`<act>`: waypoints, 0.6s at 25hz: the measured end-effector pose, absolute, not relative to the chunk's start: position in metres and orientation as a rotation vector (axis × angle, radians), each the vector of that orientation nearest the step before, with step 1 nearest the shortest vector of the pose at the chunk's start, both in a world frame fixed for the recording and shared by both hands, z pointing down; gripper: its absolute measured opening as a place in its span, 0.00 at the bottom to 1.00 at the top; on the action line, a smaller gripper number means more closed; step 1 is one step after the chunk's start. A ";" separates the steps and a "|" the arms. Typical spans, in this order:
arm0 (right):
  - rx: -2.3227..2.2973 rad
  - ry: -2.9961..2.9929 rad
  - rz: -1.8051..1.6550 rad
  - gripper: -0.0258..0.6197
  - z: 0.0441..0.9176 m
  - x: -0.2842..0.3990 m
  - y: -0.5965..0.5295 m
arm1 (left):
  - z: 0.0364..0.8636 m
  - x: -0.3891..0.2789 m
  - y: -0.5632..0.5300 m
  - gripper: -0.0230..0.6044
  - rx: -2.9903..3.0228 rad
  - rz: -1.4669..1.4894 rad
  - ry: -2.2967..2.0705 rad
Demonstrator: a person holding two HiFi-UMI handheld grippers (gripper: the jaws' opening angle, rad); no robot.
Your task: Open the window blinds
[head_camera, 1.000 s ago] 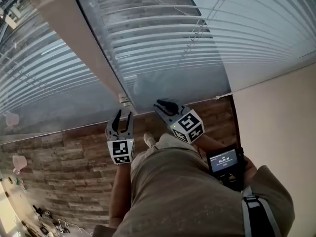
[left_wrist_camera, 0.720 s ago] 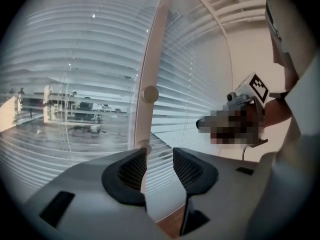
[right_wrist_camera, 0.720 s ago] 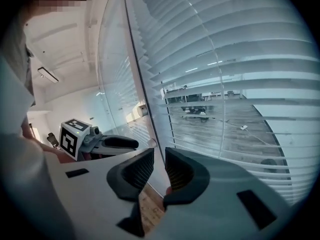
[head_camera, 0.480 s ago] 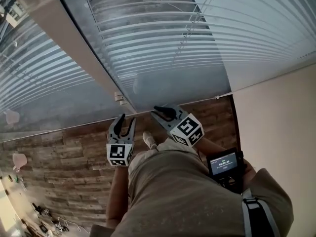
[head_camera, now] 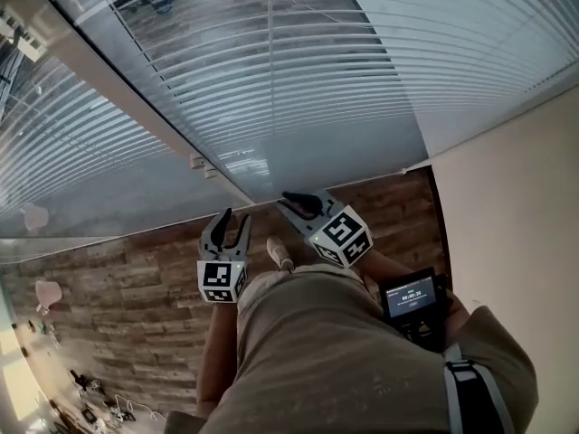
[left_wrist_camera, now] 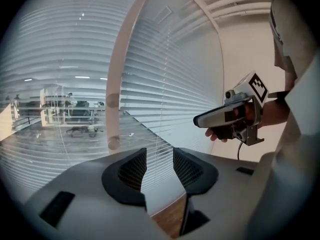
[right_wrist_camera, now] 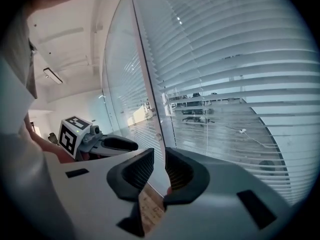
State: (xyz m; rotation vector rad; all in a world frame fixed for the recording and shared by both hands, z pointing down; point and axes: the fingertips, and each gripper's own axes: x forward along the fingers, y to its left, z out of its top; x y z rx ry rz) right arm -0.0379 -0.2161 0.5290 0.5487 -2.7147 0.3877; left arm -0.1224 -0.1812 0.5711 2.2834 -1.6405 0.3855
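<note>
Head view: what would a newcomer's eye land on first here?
The lowered slatted window blinds fill the upper head view, split by a pale slanting window post. Just below, over the wood-plank floor, the left gripper is open and empty, and the right gripper beside it is shut.

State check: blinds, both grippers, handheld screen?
Window blinds: lowered, slats angled enough to see through.
Left gripper: fingers apart, nothing between them.
Right gripper: fingers shut, nothing visibly held.
Handheld screen: lit.
</note>
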 end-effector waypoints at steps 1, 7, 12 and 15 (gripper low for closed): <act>0.559 -2.717 0.392 0.13 0.530 -0.031 -0.211 | 0.574 -0.117 -0.175 0.30 2.281 0.392 -1.638; 0.575 -2.734 0.389 0.13 0.510 0.005 -0.182 | 0.561 -0.081 -0.140 0.30 2.268 0.425 -1.636; 0.587 -2.761 0.382 0.13 0.511 0.047 -0.136 | 0.563 -0.041 -0.096 0.30 2.270 0.435 -1.652; 0.586 -2.772 0.362 0.13 0.504 0.070 -0.107 | 0.555 -0.017 -0.068 0.30 2.275 0.438 -1.660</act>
